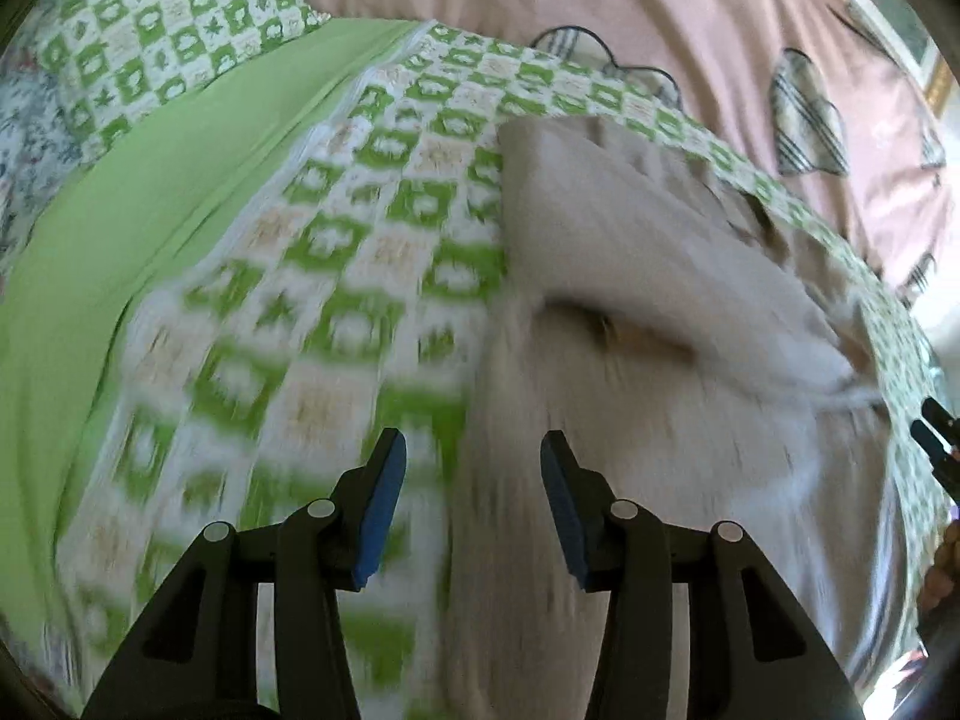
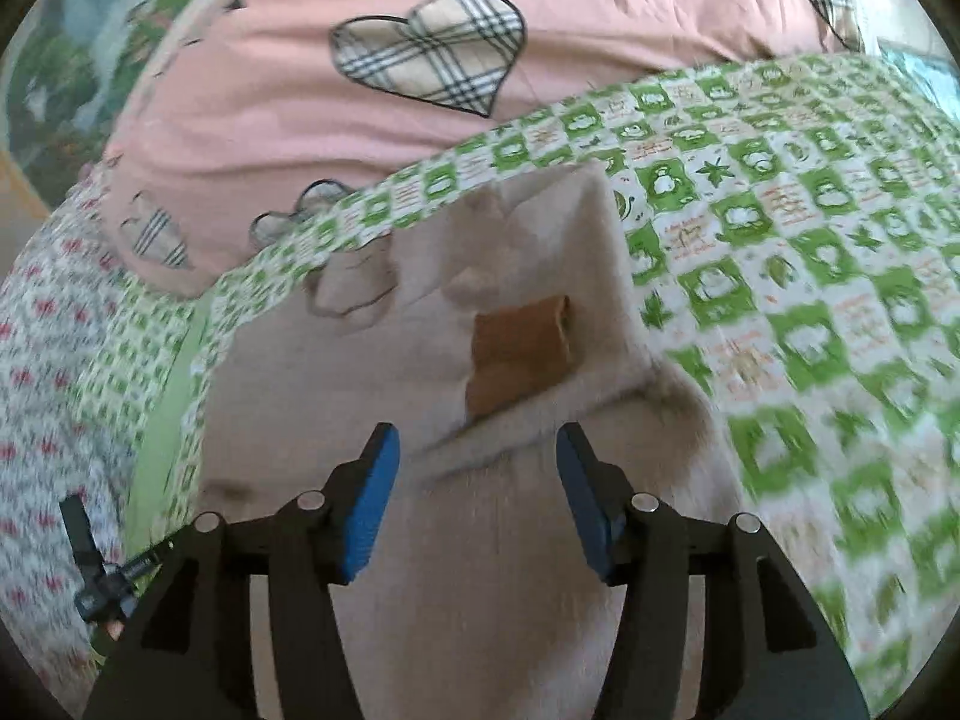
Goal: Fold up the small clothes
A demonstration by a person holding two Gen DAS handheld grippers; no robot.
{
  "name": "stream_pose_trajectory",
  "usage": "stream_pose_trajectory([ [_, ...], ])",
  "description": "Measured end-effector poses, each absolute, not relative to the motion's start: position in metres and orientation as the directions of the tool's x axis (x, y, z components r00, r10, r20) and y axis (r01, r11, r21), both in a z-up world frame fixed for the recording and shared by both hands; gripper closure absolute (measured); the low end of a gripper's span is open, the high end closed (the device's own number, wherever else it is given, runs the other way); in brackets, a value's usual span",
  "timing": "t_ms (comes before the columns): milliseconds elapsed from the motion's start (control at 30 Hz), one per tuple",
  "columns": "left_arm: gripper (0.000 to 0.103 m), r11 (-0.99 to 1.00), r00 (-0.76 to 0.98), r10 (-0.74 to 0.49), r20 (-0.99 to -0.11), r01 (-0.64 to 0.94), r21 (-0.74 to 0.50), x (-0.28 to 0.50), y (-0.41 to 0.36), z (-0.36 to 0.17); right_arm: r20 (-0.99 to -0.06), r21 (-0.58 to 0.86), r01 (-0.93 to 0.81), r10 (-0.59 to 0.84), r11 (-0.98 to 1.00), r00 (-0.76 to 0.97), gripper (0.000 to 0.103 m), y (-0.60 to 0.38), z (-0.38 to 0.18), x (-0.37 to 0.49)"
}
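Beige small garment (image 2: 528, 276) spread on the green-checked bedspread (image 2: 810, 252), one part already lapped over, brown patch (image 2: 519, 354) showing. Left hand-held gripper (image 1: 474, 504) parted, empty, over its edge; right hand-held gripper (image 2: 477, 498) likewise apart, gripping nothing. Better to pinch the free edge at both corners, lift level, lay over squarely. No containers visible.

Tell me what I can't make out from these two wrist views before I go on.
- Beige garment: near end hidden under the right gripper, right wrist view.
- Its type: unclear; motion blur, both views.
- Brown patch: too blurred to identify.
- Left gripper: open; cloth below smeared, left wrist view.
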State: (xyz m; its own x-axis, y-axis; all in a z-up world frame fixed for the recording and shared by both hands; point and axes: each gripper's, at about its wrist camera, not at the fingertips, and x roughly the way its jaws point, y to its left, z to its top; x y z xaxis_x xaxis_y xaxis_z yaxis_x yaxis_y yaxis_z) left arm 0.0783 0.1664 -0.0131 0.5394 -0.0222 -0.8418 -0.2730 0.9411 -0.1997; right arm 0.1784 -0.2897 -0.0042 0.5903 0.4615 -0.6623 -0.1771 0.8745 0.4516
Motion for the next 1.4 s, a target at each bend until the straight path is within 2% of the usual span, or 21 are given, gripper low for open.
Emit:
stream_pose_trajectory([
  [133, 0.049, 0.941, 0.463, -0.085, -0.882, -0.254, -0.224, 0.022, 0.148, -0.016, -0.657, 0.465, -0.195, 0.484, 0.864, 0.578, 0.046, -0.300, -0.008, 0.138],
  [333, 0.047, 0.892, 0.296, -0.303, -0.906, -0.248, -0.379, -0.021, 0.112, -0.044, -0.662, 0.474, -0.208, 0.502, 0.856, 0.557, 0.045, -0.307, -0.015, 0.091],
  [433, 0.047, 0.911, 0.278, -0.262, -0.924, -0.244, -0.332, -0.023, 0.097, -0.047, -0.656, 0.468, -0.245, 0.520, 0.849, 0.548, 0.044, -0.305, -0.011, 0.073],
  [467, 0.050, 0.920, 0.281, -0.252, -0.926, -0.227, -0.319, -0.023, 0.092, -0.046, -0.654, 0.467, -0.254, 0.524, 0.847, 0.545, 0.043, -0.304, -0.009, 0.068],
  [500, 0.061, 0.927, 0.292, -0.245, -0.925, -0.210, -0.312, -0.026, 0.089, -0.044, -0.651, 0.467, -0.266, 0.531, 0.844, 0.543, 0.043, -0.305, -0.008, 0.063],
  [600, 0.082, 0.928, 0.302, -0.260, -0.917, -0.184, -0.324, -0.035, 0.090, -0.046, -0.641, 0.465, -0.295, 0.547, 0.835, 0.538, 0.039, -0.312, -0.002, 0.045],
  [767, 0.085, 0.910, 0.337, -0.324, -0.884, -0.145, -0.389, -0.071, 0.115, -0.045, -0.634, 0.499, -0.285, 0.569, 0.818, 0.524, 0.036, -0.346, -0.005, 0.022],
  [833, 0.079, 0.894, 0.337, -0.365, -0.868, -0.133, -0.427, -0.082, 0.125, -0.045, -0.630, 0.520, -0.270, 0.577, 0.811, 0.519, 0.035, -0.362, -0.009, 0.014],
  [900, 0.055, 0.869, 0.328, -0.412, -0.850, -0.140, -0.475, -0.084, 0.133, -0.049, -0.641, 0.519, -0.248, 0.564, 0.818, 0.520, 0.035, -0.376, -0.015, 0.007],
  [967, 0.041, 0.841, 0.326, -0.454, -0.829, -0.153, -0.520, -0.081, 0.132, -0.053, -0.652, 0.524, -0.227, 0.558, 0.821, 0.513, 0.034, -0.386, -0.020, 0.003],
  [1033, 0.037, 0.824, 0.320, -0.483, -0.815, -0.149, -0.547, -0.076, 0.126, -0.056, -0.654, 0.537, -0.217, 0.564, 0.815, 0.504, 0.034, -0.393, -0.024, -0.002],
  [1100, 0.025, 0.829, 0.302, -0.480, -0.823, -0.149, -0.538, -0.067, 0.115, -0.060, -0.654, 0.550, -0.214, 0.576, 0.807, 0.490, 0.034, -0.397, -0.028, -0.006],
  [1167, 0.025, 0.839, 0.307, -0.472, -0.826, -0.131, -0.528, -0.065, 0.106, -0.060, -0.661, 0.557, -0.224, 0.590, 0.800, 0.465, 0.034, -0.398, -0.034, -0.012],
  [1233, 0.032, 0.878, 0.307, -0.426, -0.851, -0.087, -0.471, -0.065, 0.096, -0.059, -0.667, 0.564, -0.235, 0.604, 0.792, 0.436, 0.034, -0.396, -0.041, -0.018],
  [1300, 0.057, 0.915, 0.316, -0.367, -0.875, -0.046, -0.400, -0.069, 0.091, -0.058, -0.675, 0.573, -0.245, 0.620, 0.782, 0.399, 0.034, -0.396, -0.051, -0.024],
  [1367, 0.071, 0.925, 0.326, -0.351, -0.878, -0.021, -0.378, -0.073, 0.095, -0.059, -0.684, 0.581, -0.252, 0.632, 0.774, 0.363, 0.034, -0.393, -0.062, -0.029],
  [1400, 0.072, 0.919, 0.326, -0.368, -0.871, -0.016, -0.394, -0.074, 0.100, -0.060, -0.684, 0.589, -0.256, 0.641, 0.767, 0.348, 0.034, -0.392, -0.067, -0.030],
])
